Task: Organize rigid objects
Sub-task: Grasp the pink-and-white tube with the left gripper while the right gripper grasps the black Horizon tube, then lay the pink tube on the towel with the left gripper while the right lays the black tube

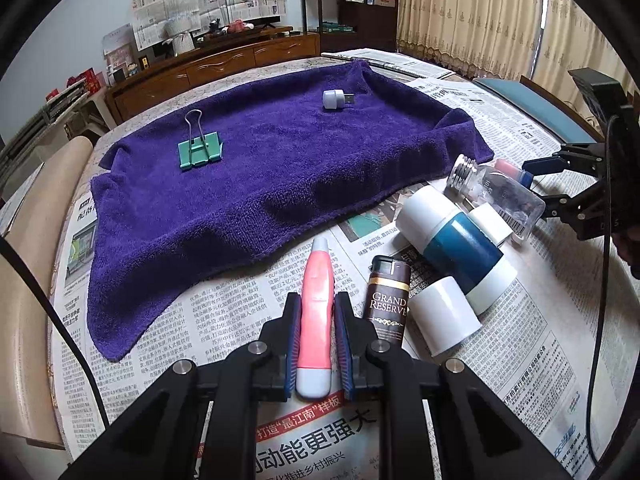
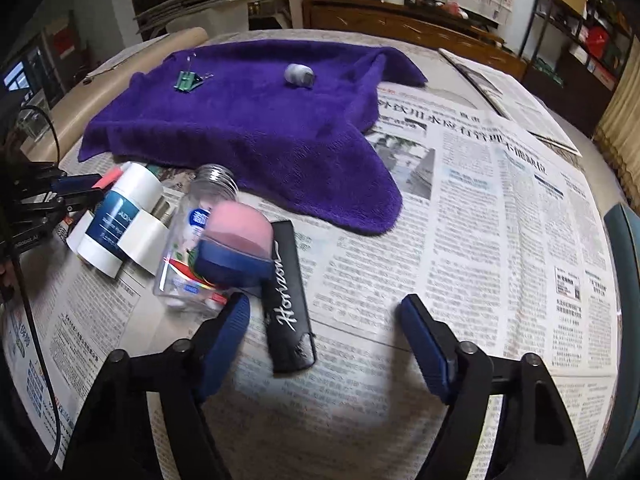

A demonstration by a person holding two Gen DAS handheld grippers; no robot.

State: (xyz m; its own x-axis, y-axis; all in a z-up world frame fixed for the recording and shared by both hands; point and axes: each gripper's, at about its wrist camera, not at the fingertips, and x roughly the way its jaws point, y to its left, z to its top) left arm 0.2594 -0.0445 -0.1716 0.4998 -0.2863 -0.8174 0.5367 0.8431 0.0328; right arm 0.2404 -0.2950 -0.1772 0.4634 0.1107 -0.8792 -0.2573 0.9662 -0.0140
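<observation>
Holding a pink plastic pen-shaped tube (image 1: 315,320) clamped lengthwise in my left tongs (image 1: 316,344), near the purple terry towel (image 1: 280,168), likely its destination. My right tongs (image 2: 324,344) stand apart over newspaper (image 2: 460,220), empty.

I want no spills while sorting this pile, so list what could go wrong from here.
1. The left gripper holds the pink pen right beside the brown lighter and white tube; lifting it may nudge them.
2. The open right gripper sits beside the clear bottle, which lies on its side and could roll.
</observation>
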